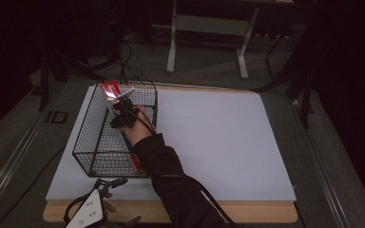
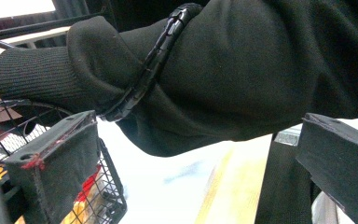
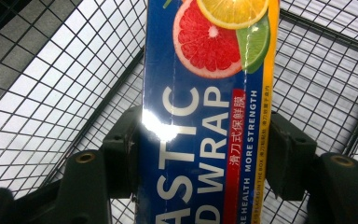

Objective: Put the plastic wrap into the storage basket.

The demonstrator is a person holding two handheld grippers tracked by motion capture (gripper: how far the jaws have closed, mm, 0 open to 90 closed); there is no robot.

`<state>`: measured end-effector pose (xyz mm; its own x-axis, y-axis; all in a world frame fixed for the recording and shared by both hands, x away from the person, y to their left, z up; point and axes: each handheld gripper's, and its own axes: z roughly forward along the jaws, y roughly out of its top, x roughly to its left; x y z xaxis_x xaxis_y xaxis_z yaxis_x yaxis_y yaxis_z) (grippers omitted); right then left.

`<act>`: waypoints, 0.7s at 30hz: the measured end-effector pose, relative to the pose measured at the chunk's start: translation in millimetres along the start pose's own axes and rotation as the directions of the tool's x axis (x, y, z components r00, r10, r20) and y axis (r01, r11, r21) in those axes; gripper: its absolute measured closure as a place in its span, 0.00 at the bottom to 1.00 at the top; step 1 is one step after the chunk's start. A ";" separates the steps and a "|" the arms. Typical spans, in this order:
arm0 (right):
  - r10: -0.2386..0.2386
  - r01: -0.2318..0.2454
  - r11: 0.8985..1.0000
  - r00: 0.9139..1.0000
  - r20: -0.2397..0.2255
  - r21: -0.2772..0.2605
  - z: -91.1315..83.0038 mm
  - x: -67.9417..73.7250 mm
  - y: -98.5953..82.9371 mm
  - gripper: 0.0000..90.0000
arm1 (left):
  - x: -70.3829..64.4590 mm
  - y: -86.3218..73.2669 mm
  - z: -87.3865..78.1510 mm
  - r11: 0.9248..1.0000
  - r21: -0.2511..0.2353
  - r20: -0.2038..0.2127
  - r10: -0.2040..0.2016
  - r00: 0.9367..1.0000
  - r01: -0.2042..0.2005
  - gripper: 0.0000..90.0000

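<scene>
the jaws of the right gripper (image 3: pixel 200 163) are clamped on the long sides of a plastic wrap box (image 3: pixel 205 116), one pad pressed against each edge of the blue carton with the citrus picture above them. in the high view that gripper (image 1: pixel 121 113) is inside the wire basket (image 1: pixel 88 142), holding the box tilted, its red-and-white upper end poking up above the basket's far rim and its lower end down toward the near wall. the basket stands at the left edge of the white board (image 1: pixel 218 142) that covers the table, near its far left corner. the right sleeve (image 1: pixel 171 180) crosses over the basket's near right corner.

the left gripper (image 1: pixel 105 186) sits at the near left edge of the board, just outside the basket's near wall; its jaws stand wide apart with nothing between them, looking up at the sleeve (image 2: pixel 214 70) and its cable.

the likely trouble, as i judge it: the box is long and angled, so either end could snag on the mesh or the rim and twist in the pads. the glossy carton may also slip if the grip is only on its edges. a snag could drag the light basket along the board, since the left gripper is not steadying it.
</scene>
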<state>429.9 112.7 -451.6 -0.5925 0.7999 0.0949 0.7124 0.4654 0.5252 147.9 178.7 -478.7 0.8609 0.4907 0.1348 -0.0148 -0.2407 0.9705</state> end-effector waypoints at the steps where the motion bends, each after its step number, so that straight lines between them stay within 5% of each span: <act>1: -0.001 0.001 1.000 1.000 -0.001 0.000 0.0 -0.1 0.0 0.42 | -0.1 0.1 0.0 1.000 -0.002 0.000 -0.001 1.000 0.001 0.00; 21: -0.049 0.048 0.997 0.999 -0.022 -0.058 -9.4 -9.1 -3.3 0.30 | -0.1 -0.3 0.4 1.000 0.002 0.003 0.001 1.000 -0.001 0.00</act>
<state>429.4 100.4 -446.3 -0.6348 0.7677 0.0874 0.6605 0.4804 0.5770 148.0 178.4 -479.0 0.8624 0.4881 0.1347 -0.0140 -0.2431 0.9699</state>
